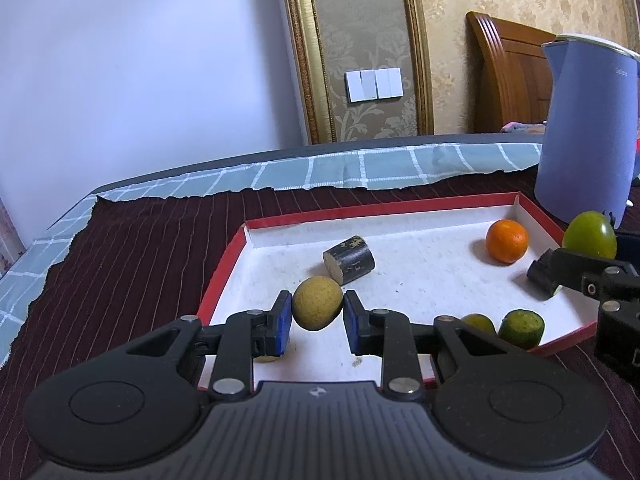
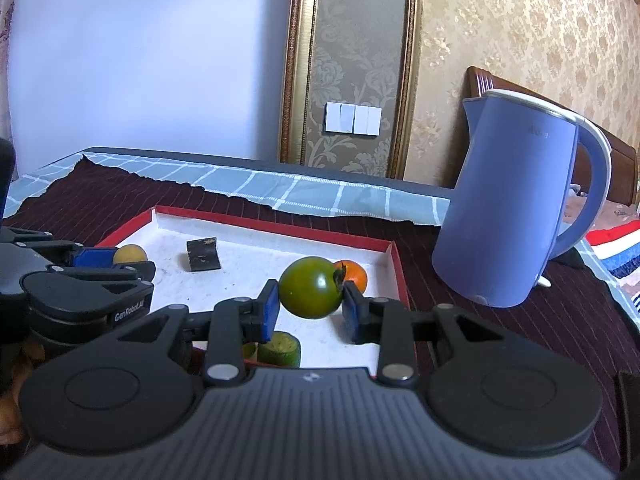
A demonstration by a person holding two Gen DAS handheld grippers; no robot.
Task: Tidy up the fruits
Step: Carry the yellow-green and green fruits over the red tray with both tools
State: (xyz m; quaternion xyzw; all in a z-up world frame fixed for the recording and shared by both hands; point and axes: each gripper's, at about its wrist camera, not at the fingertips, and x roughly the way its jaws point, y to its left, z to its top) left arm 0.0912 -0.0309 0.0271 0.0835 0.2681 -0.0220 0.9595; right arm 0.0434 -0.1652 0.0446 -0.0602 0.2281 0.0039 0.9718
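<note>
A red-rimmed white tray (image 1: 416, 205) lies on the table. My left gripper (image 1: 317, 310) is shut on a small yellow-brown round fruit (image 1: 317, 307) over the tray's near left part. My right gripper (image 2: 310, 300) is shut on a green tomato (image 2: 311, 292) above the tray's right side; the tomato also shows in the left wrist view (image 1: 589, 234). In the tray lie an orange (image 1: 507, 240), a dark cut cylinder piece (image 1: 349, 259), and two green cut fruit pieces (image 1: 522, 327) near the front edge.
A blue electric kettle (image 2: 508, 204) stands on the dark striped cloth (image 1: 140, 248) right of the tray. A checked blue cloth (image 1: 360, 168) covers the table's far edge. A wall and a wooden headboard (image 1: 508, 76) lie behind.
</note>
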